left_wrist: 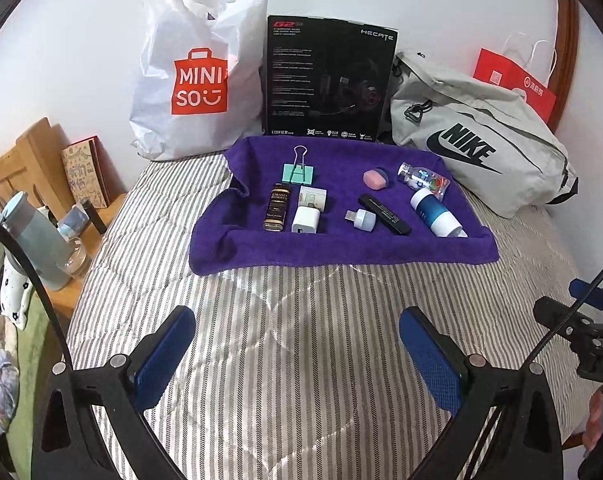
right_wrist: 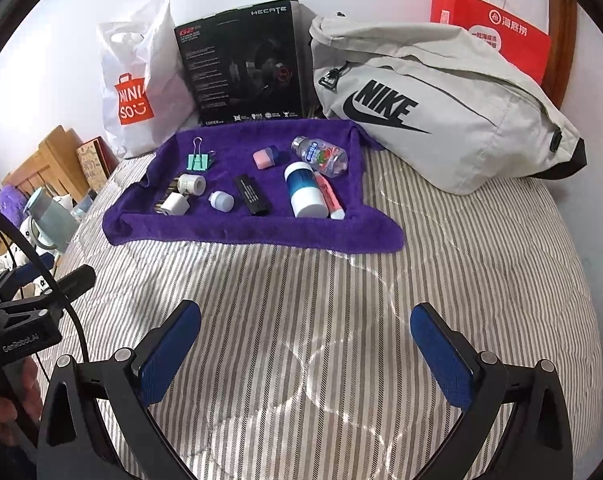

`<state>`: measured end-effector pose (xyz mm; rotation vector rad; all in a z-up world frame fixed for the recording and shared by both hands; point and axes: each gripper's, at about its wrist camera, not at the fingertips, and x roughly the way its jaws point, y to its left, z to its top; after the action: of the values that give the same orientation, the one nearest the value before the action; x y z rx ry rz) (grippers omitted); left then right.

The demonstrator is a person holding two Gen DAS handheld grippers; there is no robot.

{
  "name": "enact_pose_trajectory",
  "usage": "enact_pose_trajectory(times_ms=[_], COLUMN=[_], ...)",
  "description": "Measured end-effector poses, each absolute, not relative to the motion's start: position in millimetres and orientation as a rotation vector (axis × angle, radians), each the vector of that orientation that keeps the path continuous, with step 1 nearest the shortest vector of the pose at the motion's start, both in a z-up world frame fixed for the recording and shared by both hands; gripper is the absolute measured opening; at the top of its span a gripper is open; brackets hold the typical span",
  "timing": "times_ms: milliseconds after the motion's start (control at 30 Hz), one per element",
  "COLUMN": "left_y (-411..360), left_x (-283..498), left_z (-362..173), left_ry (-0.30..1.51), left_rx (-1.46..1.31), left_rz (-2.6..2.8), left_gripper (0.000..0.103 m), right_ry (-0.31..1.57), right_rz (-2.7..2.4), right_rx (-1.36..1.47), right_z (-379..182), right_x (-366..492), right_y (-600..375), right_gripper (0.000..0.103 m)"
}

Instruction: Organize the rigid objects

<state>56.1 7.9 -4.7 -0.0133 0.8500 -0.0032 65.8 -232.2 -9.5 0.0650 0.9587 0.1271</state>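
Hovering over the striped bedspread (left_wrist: pixel 301 360), both claws are spread wide and holding nothing: left claw (left_wrist: pixel 297 360), right claw (right_wrist: pixel 307 356). Well ahead of them on the purple towel (left_wrist: pixel 341 248) the small stuff already lies in tidy rows: binder clip (left_wrist: pixel 298 172), white charger (left_wrist: pixel 304 220), blue-and-white bottle (left_wrist: pixel 435 212). Looks pretty much done to me, maybe just tweaks left.

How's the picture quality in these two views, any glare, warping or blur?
Left wrist view: strong fisheye bending, dark corners, sharp purple cloth, sheen patches on the striped quilt. Right wrist view: same warping, brighter sheen patches on the quilt, the red paper bag slightly overexposed.
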Motion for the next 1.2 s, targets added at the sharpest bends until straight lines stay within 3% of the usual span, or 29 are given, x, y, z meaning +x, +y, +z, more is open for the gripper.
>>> enact_pose_trajectory(times_ms=[1200], left_y=[7.2], left_x=[54.1], left_z=[-3.9], left_ry=[0.872], left_rx=[-0.003], left_rz=[0.004], left_gripper=[0.103], right_ry=[0.950], right_rz=[0.119], right_rx=[0.049], right_z=[-8.0], right_x=[58.6], right_y=[-232.0], right_gripper=[0.103])
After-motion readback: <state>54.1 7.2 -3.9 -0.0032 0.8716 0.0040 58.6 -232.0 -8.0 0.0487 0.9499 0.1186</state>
